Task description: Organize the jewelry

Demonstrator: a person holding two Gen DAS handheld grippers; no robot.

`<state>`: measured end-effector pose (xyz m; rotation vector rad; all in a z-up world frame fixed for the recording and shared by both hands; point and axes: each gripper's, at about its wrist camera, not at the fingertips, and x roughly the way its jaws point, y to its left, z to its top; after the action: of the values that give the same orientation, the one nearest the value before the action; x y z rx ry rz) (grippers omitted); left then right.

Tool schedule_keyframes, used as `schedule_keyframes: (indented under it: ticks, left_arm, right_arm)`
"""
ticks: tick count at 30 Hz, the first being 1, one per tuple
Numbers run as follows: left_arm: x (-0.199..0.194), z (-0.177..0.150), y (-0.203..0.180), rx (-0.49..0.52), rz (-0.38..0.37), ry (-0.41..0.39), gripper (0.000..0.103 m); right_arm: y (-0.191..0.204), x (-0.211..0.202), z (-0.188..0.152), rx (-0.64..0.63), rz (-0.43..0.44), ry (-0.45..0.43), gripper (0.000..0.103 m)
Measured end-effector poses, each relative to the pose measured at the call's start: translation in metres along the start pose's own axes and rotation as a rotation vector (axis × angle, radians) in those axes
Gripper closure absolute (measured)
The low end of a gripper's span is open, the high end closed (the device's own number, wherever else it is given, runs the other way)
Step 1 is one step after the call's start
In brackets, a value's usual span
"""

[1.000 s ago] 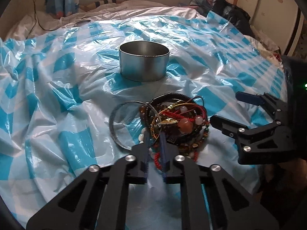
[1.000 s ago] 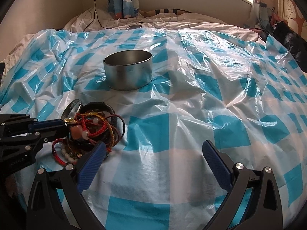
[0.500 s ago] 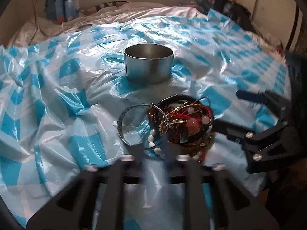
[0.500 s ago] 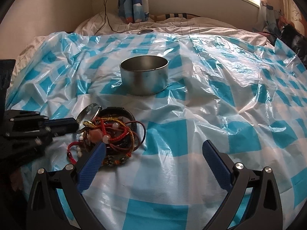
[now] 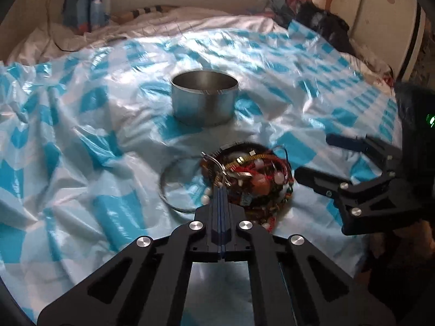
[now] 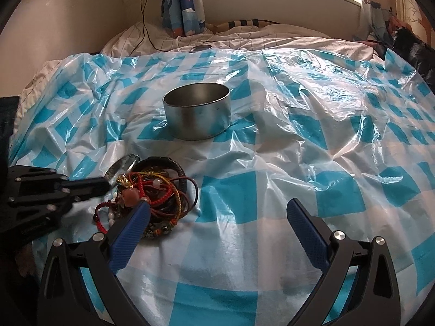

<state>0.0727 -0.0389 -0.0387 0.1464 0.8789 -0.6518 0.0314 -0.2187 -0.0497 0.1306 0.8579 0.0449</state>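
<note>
Closed since a second ago — left gripper [image 5: 220, 190], pads together at the near edge of the jewelry pile [image 5: 252, 179], catch unclear. Right gripper [image 6: 217, 214] wide open, empty. Lift slowly — tangled strands; steel tin [image 5: 204, 100] beyond.

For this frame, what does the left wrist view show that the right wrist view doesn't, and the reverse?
Only the left wrist view shows the left gripper head-on, fingers pressed together at the near edge of the jewelry pile, and the full outline of the silver bangle lying beside the pile.

Only the right wrist view shows the right gripper head-on, fingers wide apart, plus the window and the charger cable on the wall.

Both show the metal tin standing behind the pile on the blue-checked plastic sheet, and each shows the other gripper from the side.
</note>
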Motion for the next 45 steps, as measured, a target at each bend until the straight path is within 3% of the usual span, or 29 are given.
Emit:
schedule_keyframes:
  ticks: [3, 6, 8, 9, 10, 11, 14, 17, 21, 23, 24, 25, 26, 29, 33, 43, 45]
  left_arm:
    - [-0.01, 0.004, 0.011, -0.04, 0.021, -0.043, 0.103]
    - [-0.004, 0.005, 0.011, -0.024, 0.026, -0.01, 0.103]
    - [0.004, 0.011, 0.012, -0.03, 0.04, -0.006, 0.097]
    - [0.008, 0.018, 0.014, -0.04, 0.036, -0.011, 0.079]
    - [0.01, 0.021, 0.015, -0.048, 0.033, -0.019, 0.048]
    - [0.013, 0.025, 0.015, -0.046, 0.051, -0.024, 0.038]
    - [0.027, 0.034, 0.01, 0.071, 0.167, 0.008, 0.036]
    - [0.041, 0.033, 0.014, 0.126, 0.25, 0.078, 0.036]
    - [0.045, 0.033, 0.024, 0.077, 0.211, 0.093, 0.036]
    - [0.057, 0.029, 0.021, 0.104, 0.224, 0.132, 0.043]
    - [0.063, 0.028, 0.019, 0.124, 0.239, 0.144, 0.058]
    - [0.064, 0.028, 0.018, 0.127, 0.229, 0.143, 0.092]
    - [0.064, 0.028, 0.018, 0.117, 0.214, 0.151, 0.097]
    - [0.056, 0.03, 0.022, 0.087, 0.192, 0.123, 0.1]
    - [0.026, 0.037, 0.037, -0.013, 0.178, 0.012, 0.101]
    - [0.0, 0.044, 0.058, -0.127, 0.136, -0.076, 0.101]
    - [-0.001, 0.044, 0.059, -0.134, 0.132, -0.076, 0.1]
  right_arm:
    - [0.004, 0.0, 0.0, -0.016, 0.008, -0.001, 0.007]
    - [0.012, 0.002, -0.001, -0.048, 0.011, 0.001, 0.007]
    - [0.017, 0.002, -0.001, -0.07, 0.002, -0.003, 0.007]
    - [0.019, 0.002, -0.001, -0.079, 0.001, -0.005, 0.007]
    - [0.022, 0.003, -0.002, -0.09, 0.003, -0.005, 0.007]
    - [0.023, 0.003, -0.002, -0.098, 0.001, -0.004, 0.007]
    - [0.025, 0.004, -0.003, -0.112, -0.009, -0.002, 0.007]
    - [0.022, 0.003, -0.003, -0.099, -0.002, -0.004, 0.007]
    - [0.019, 0.002, -0.001, -0.075, 0.015, -0.002, 0.007]
    - [0.019, 0.003, -0.001, -0.072, 0.02, 0.001, 0.007]
    - [0.02, 0.003, -0.001, -0.076, 0.018, 0.0, 0.007]
    - [0.02, 0.002, -0.001, -0.078, 0.015, -0.001, 0.007]
    - [0.02, 0.002, -0.001, -0.08, 0.011, -0.003, 0.007]
    - [0.018, 0.002, -0.001, -0.081, -0.001, -0.007, 0.007]
    - [0.02, 0.0, -0.002, -0.097, -0.003, -0.012, 0.007]
    - [0.046, -0.001, 0.001, -0.189, 0.142, -0.036, 0.007]
    - [0.051, 0.0, 0.001, -0.209, 0.168, -0.032, 0.014]
